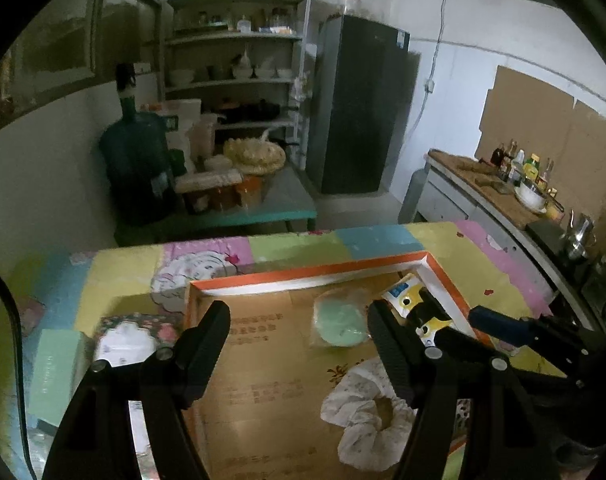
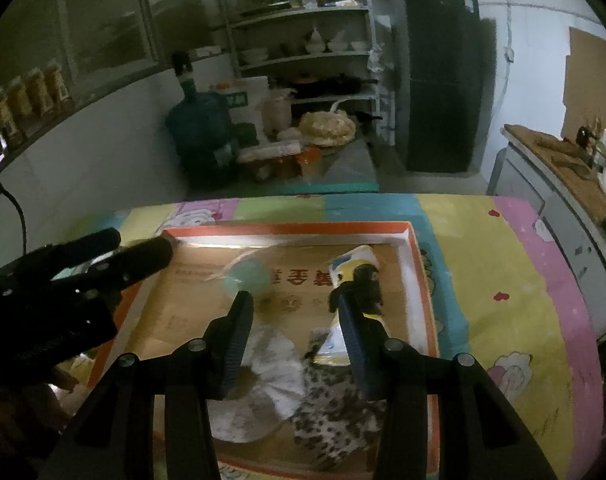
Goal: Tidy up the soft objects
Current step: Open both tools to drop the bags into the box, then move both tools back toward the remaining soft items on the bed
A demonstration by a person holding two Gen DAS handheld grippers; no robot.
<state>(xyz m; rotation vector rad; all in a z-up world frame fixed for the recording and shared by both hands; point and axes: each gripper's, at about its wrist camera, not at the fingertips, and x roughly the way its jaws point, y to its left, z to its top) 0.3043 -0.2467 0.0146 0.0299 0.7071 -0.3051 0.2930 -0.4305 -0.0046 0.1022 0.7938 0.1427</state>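
Left gripper (image 1: 299,316) wide open, nothing between the fingers, hanging over the box (image 1: 303,274). Green pad in a clear bag (image 1: 339,322) lies just ahead of its right finger; white scrunchie (image 1: 367,408) sits under that finger. Right gripper (image 2: 289,300) about half open, also holding nothing; white scrunchie (image 2: 263,364) and leopard scrunchie (image 2: 335,412) lie below its jaws, yellow packet (image 2: 353,264) just beyond the right fingertip.

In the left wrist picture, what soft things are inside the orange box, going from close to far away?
White scrunchie → green round pad in its clear wrapper → yellow and white packet in the far corner.
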